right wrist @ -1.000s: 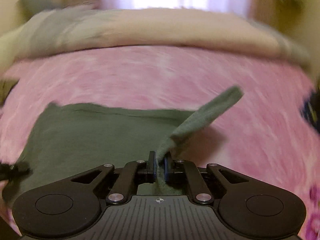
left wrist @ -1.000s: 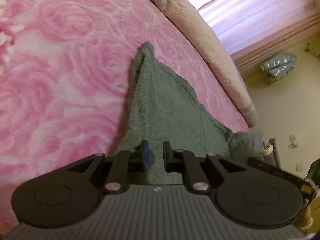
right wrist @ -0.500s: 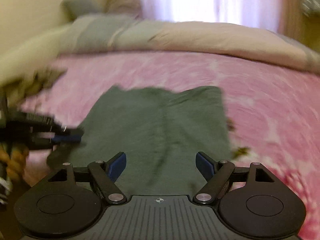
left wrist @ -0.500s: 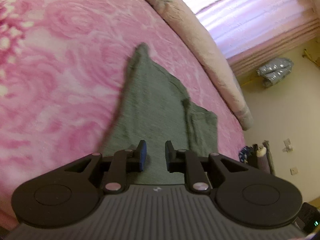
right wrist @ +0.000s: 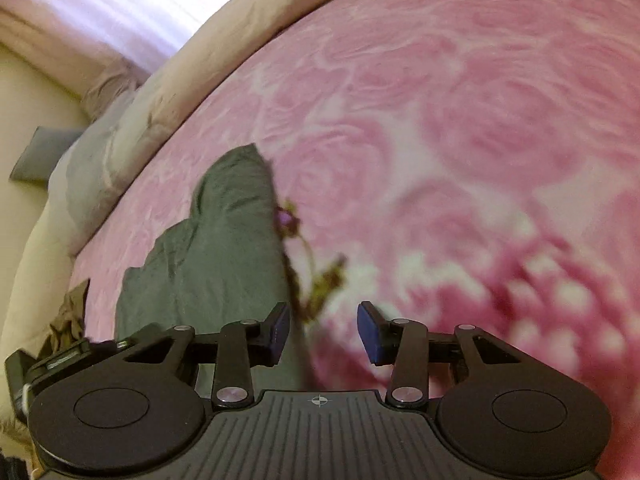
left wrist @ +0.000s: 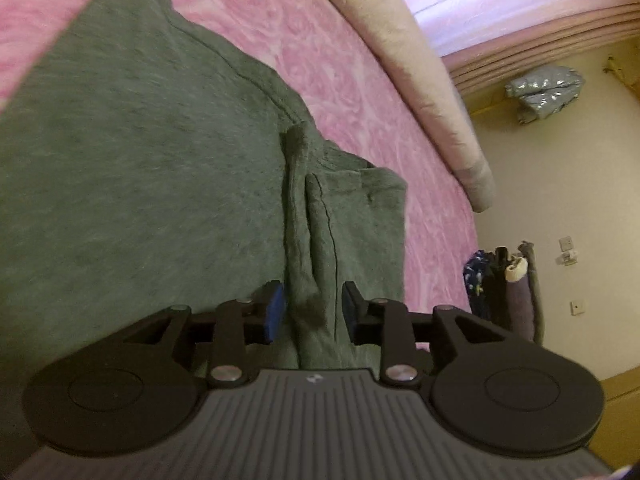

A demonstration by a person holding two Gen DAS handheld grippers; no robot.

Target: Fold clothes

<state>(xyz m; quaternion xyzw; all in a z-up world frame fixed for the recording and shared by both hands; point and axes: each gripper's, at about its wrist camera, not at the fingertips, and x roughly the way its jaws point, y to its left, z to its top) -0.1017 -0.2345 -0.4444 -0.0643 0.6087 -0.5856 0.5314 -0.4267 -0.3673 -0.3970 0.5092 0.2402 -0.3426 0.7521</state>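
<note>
A grey-green garment lies spread on the pink rose-patterned bedspread. A folded-over part with a raised crease runs toward my left gripper, which is open low over the cloth, the crease lying between its fingers. In the right wrist view the same garment lies to the left. My right gripper is open above the garment's right edge and the bedspread, holding nothing.
A beige rolled duvet lines the bed's far edge, also seen as the duvet in the right wrist view. Dark clothes hang past the bed's corner by a cream wall. A silvery bundle sits near the curtain.
My right gripper let go of the garment's sleeve, opened, and swung right toward the garment's edge. My left gripper came down closer over the cloth and opened a little wider around the crease.
</note>
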